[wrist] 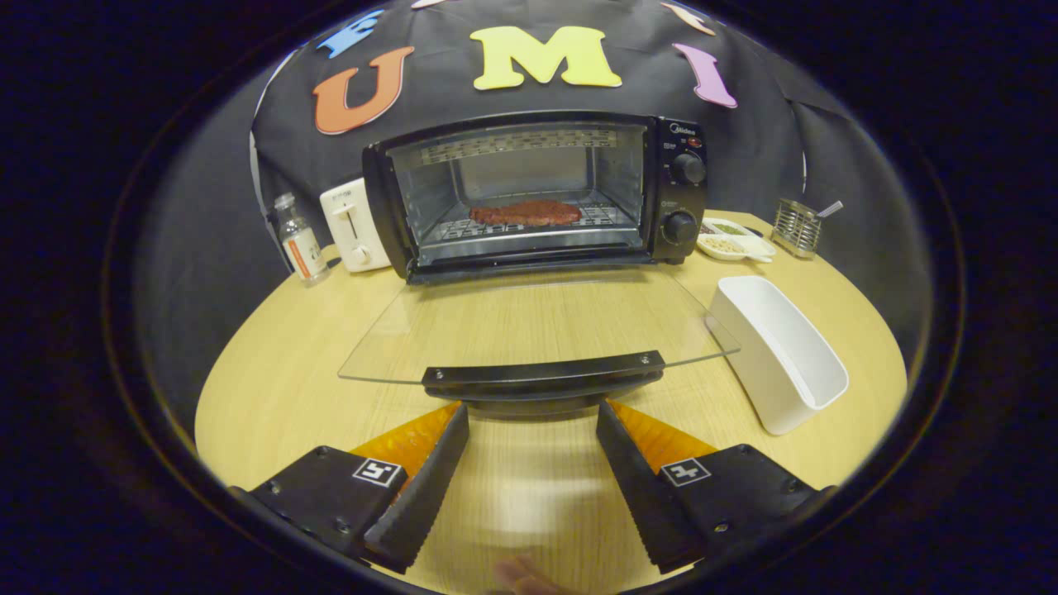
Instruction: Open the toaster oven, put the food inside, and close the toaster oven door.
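Toaster oven [537,194] sits at upper centre of frame, at the back of the wooden table [273,388]. Food [526,212], a reddish-brown slab, lies on the rack inside the cavity. Glass door [529,326] is folded fully down and flat, its black handle [543,376] toward the camera at frame centre.

Gripper [533,413] at lower centre: fingers spread wide apart, empty, tips just short of the handle and flanking it, nothing clamped.

Judged progress: opening done, loading done; only the door closing is left, likely by lifting at the handle.

Surrounds: white bin [777,355] at right; white toaster [354,225] and small bottle [298,240] left of oven; condiment dishes [734,240] and wire holder [798,226] at upper right.
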`<state>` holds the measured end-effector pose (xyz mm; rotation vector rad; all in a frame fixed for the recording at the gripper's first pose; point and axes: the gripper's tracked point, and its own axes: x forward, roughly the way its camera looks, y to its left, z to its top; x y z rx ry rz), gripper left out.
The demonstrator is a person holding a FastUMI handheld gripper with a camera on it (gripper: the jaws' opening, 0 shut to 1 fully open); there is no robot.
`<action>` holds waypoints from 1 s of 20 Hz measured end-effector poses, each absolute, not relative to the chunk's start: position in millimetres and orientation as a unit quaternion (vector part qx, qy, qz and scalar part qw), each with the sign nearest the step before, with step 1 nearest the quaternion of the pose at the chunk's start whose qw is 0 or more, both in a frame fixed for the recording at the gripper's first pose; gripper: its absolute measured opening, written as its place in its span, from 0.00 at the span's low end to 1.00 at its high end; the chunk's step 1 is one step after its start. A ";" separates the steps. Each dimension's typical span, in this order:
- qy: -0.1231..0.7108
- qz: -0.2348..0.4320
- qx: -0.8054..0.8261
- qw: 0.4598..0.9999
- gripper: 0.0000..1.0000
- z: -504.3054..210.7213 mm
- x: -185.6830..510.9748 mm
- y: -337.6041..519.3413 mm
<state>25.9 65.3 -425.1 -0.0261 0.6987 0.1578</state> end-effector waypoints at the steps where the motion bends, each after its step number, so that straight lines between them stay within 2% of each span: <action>1: 0.341 0.077 -0.013 0.937 0.99 -424.6 26.6 65.2; 14: 0.267 0.072 -0.038 0.960 0.99 -378.1 35.7 68.1; 20: 0.166 0.083 -0.095 0.978 1.00 -316.4 66.3 80.5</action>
